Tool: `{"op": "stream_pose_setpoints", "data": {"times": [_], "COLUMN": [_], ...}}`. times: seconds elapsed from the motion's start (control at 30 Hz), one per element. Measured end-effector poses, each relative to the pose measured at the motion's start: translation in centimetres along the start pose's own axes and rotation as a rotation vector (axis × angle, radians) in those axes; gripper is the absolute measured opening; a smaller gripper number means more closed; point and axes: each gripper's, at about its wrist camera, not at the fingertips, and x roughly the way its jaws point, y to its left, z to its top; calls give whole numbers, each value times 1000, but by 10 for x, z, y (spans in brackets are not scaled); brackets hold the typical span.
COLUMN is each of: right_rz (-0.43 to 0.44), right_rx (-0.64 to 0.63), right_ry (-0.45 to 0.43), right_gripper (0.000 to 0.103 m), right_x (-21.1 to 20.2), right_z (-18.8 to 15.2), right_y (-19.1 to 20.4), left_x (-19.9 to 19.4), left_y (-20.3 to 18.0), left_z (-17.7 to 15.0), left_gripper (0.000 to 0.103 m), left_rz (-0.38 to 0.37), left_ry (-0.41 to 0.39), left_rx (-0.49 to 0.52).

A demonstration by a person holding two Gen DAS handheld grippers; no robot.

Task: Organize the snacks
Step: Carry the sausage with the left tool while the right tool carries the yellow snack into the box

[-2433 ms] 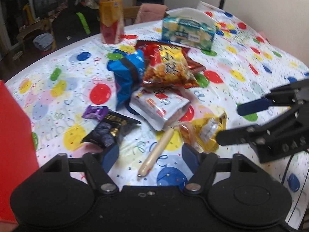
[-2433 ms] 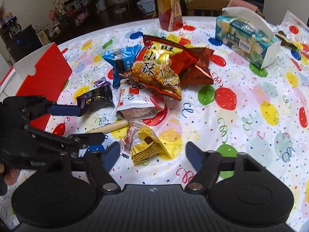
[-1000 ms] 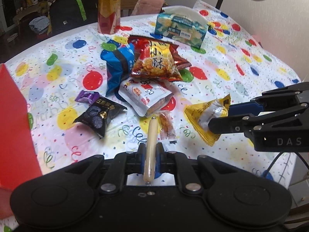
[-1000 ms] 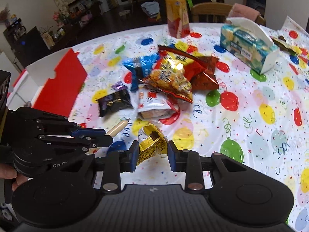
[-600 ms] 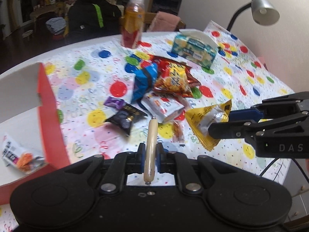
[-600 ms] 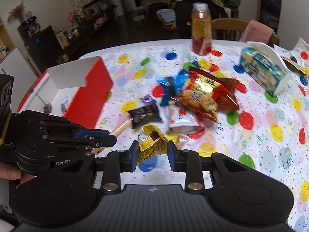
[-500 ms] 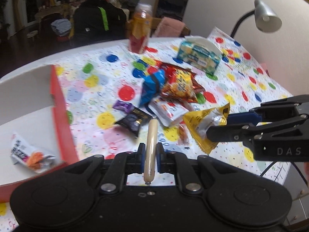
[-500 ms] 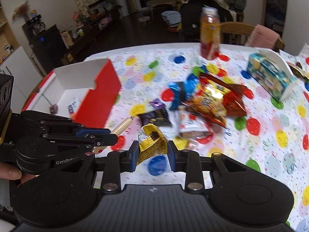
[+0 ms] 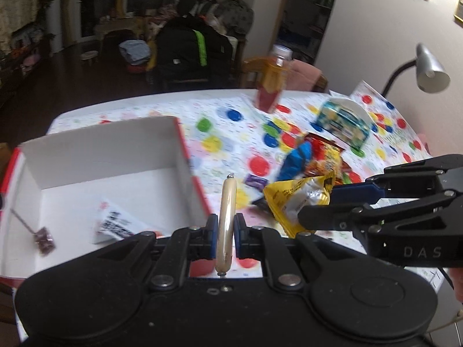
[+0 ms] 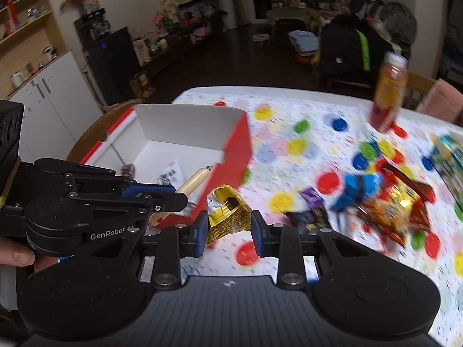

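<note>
Gripping a tan sausage stick, the left gripper hangs by the red box's near wall; the right gripper pinches a yellow packet at its 3 o'clock. Loose snacks toward 2 o'clock are motion-blurred, and the box's left side is cut off.

Box at table's left (two packets inside), snack pile right, bottle probably behind

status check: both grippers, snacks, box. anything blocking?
Left gripper shut on sausage stick. Right gripper shut on yellow packet. Red box just ahead, open, two snacks inside. Path clear; rest of the pile on the tablecloth.
</note>
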Motion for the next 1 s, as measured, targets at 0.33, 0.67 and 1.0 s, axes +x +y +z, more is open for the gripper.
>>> {"op": "stream_pose_setpoints", "data": {"times": [0.33,0.67,1.0], "right_rz": [45,52,56], "right_rx": [-44,-92,-108], "right_ry": [9,47,133], "right_gripper": [30,30,30], "right_x": [37,84,139], "right_z": [31,50,53], "right_y": [49,89,105], "left_x": [-18,-10,24], "left_y": [64,131,179], "left_z": [1,5,12], "left_gripper": [8,8,8], "left_rz": [84,179,220], "left_ry": [-25,4,67], "left_rx": [-61,-116,-151]}}
